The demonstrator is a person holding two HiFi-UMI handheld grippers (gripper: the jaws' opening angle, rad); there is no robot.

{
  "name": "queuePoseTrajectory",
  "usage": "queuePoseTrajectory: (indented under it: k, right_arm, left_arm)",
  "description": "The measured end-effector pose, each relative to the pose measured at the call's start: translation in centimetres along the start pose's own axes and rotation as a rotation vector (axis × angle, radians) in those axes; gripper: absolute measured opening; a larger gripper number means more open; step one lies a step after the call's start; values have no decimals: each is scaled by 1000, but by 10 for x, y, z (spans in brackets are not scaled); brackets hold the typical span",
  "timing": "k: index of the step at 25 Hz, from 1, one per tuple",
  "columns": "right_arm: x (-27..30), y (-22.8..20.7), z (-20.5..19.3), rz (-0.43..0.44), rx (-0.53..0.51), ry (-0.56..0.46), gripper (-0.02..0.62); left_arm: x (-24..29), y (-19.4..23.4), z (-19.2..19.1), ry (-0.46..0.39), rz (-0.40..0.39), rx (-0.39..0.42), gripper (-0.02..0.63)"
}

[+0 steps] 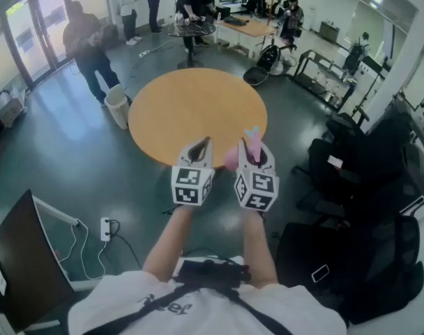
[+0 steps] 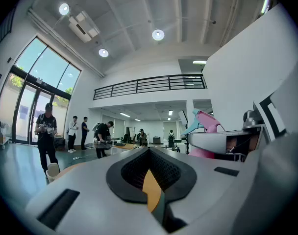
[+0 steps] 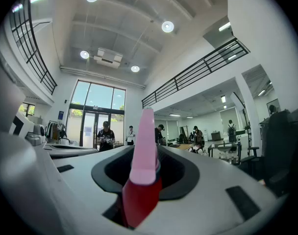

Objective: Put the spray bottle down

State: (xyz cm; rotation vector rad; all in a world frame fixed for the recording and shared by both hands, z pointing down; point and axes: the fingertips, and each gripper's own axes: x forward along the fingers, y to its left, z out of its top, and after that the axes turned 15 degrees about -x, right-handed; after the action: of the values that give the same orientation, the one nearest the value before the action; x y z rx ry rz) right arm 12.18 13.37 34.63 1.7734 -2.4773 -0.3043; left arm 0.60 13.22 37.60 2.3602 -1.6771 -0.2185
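Head view: spray bottle [image 1: 253, 144] clamped in my right gripper [image 1: 256, 159], nozzle end up.
Round table [image 1: 191, 107] lies ahead and below; left gripper [image 1: 200, 149] closed, empty.
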Motion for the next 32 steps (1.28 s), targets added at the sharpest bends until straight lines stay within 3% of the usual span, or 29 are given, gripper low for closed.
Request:
queuePoseTrajectory:
  k: [23, 32]
  right_arm:
    - [-9, -32, -43, 70, 57, 38, 156]
    - [24, -44, -70, 71, 79, 73, 156]
  left_arm:
    - [4, -28, -32, 22, 51, 11, 9]
    - [43, -13, -45, 53, 52, 4, 9]
